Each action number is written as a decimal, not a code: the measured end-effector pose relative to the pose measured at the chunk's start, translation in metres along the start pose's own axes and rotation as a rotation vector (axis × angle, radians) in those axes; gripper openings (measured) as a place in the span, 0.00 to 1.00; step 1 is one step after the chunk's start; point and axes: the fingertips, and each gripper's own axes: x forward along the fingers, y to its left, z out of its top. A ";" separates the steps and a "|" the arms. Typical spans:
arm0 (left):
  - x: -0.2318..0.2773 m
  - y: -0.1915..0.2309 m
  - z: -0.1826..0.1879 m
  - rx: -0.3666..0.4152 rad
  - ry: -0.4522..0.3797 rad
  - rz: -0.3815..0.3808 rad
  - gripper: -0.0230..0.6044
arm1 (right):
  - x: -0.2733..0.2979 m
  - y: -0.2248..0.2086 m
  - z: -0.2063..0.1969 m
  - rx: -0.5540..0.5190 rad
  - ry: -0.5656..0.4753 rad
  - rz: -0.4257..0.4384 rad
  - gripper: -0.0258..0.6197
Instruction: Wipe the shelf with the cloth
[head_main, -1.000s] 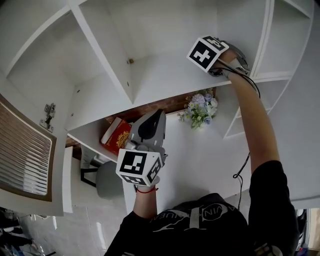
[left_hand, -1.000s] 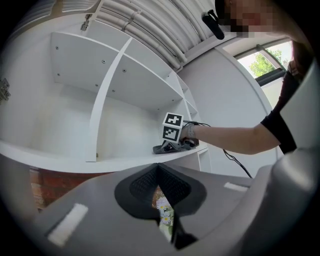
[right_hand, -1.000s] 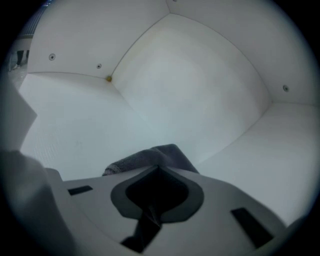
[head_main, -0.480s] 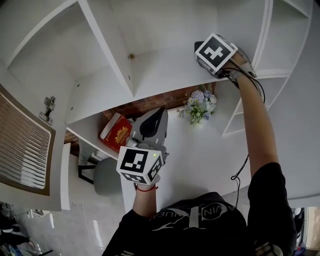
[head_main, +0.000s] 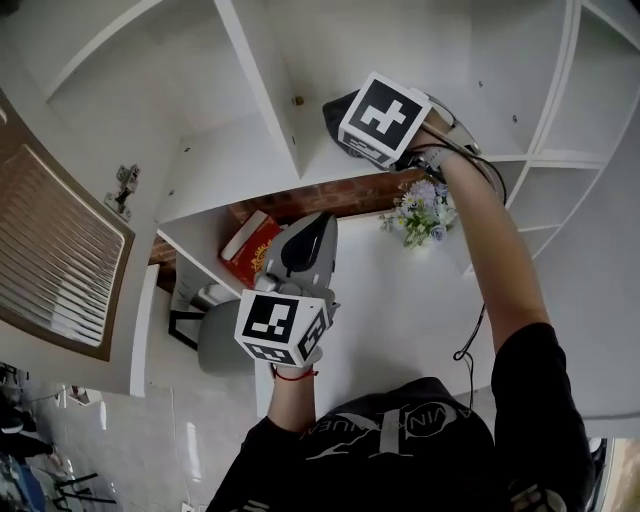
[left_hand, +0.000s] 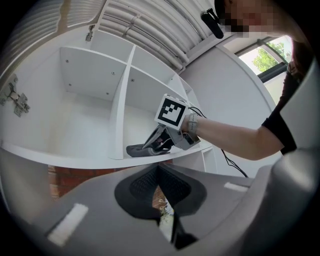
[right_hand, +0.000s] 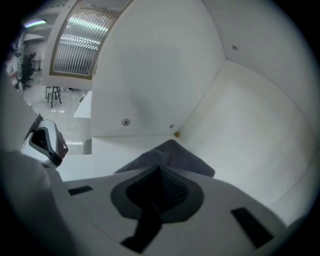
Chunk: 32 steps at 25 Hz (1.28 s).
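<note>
A dark grey cloth (head_main: 336, 108) lies on the white shelf board (head_main: 240, 165), close to the upright divider (head_main: 262, 75). My right gripper (head_main: 350, 128) is shut on the cloth and presses it onto the board. In the right gripper view the cloth (right_hand: 172, 156) spreads out ahead of the closed jaws, toward the back corner. The left gripper view shows the right gripper (left_hand: 149, 146) and the cloth (left_hand: 136, 150) at the divider's foot. My left gripper (head_main: 316, 226) hangs below the shelf, shut and holding nothing.
Under the shelf are a red box (head_main: 250, 246), a bunch of flowers (head_main: 420, 210) and a strip of brick wall (head_main: 330, 195). A grey stool (head_main: 222, 345) stands lower left. A slatted panel (head_main: 60, 250) is at the far left. More white compartments (head_main: 560, 190) lie to the right.
My right gripper has slid the cloth left along the shelf board, toward the divider. The left gripper has stayed where it was.
</note>
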 end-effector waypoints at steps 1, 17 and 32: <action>-0.003 0.003 0.000 0.001 0.000 0.011 0.05 | 0.002 0.009 0.009 -0.014 -0.015 0.025 0.07; 0.003 -0.011 -0.001 -0.003 -0.009 -0.014 0.05 | -0.013 0.059 0.028 -0.064 -0.099 0.088 0.07; 0.030 -0.056 -0.005 -0.019 -0.001 -0.154 0.05 | -0.077 -0.041 -0.103 0.171 0.029 -0.243 0.07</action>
